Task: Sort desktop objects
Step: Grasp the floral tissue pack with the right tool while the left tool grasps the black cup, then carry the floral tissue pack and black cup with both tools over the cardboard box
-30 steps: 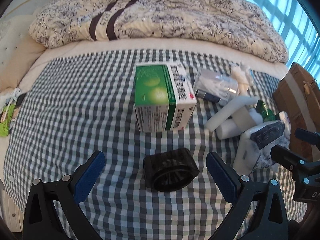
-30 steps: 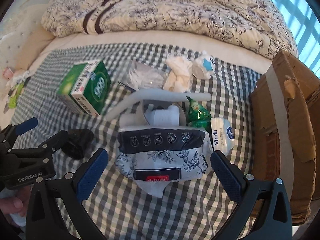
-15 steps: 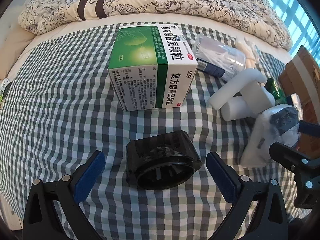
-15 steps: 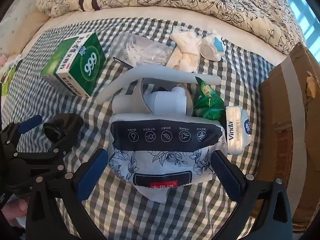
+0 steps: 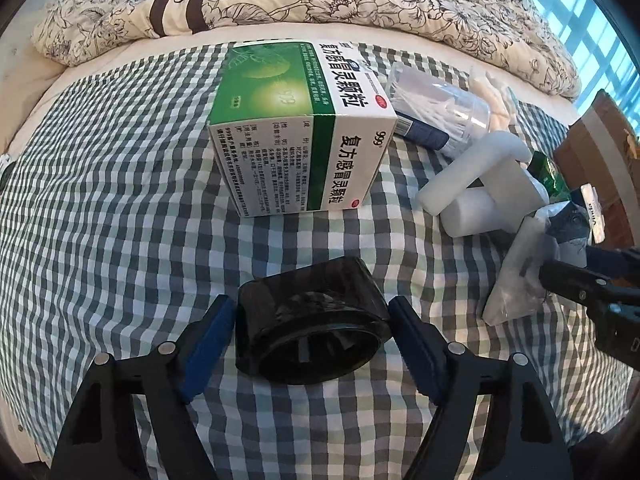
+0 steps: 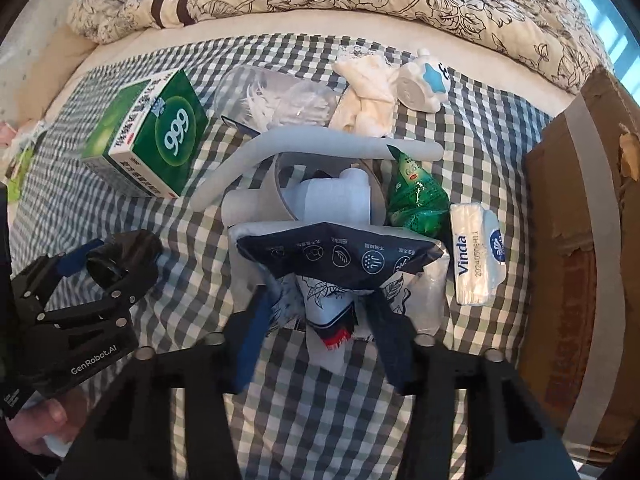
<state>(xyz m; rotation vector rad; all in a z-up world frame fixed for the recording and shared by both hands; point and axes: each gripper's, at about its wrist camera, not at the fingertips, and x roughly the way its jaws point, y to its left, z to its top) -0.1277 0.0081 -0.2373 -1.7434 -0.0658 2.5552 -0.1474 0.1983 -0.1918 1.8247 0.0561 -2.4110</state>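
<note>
Both grippers have closed since earlier: left gripper (image 5: 310, 330) fingers clamp the black holder (image 5: 310, 324) lower centre; right gripper (image 6: 320, 316) pinches the wipes pack (image 6: 340, 272).

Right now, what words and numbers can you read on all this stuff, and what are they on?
"999" and "复方感冒灵颗粒": green and white medicine box; its fine print is too small.
"999": the same box's green face in the right wrist view.
"Vinda": tissue pack; its date code is blurred.
"GenRobot.AI": left gripper.
Floral wipes pack: icon captions too small.
</note>
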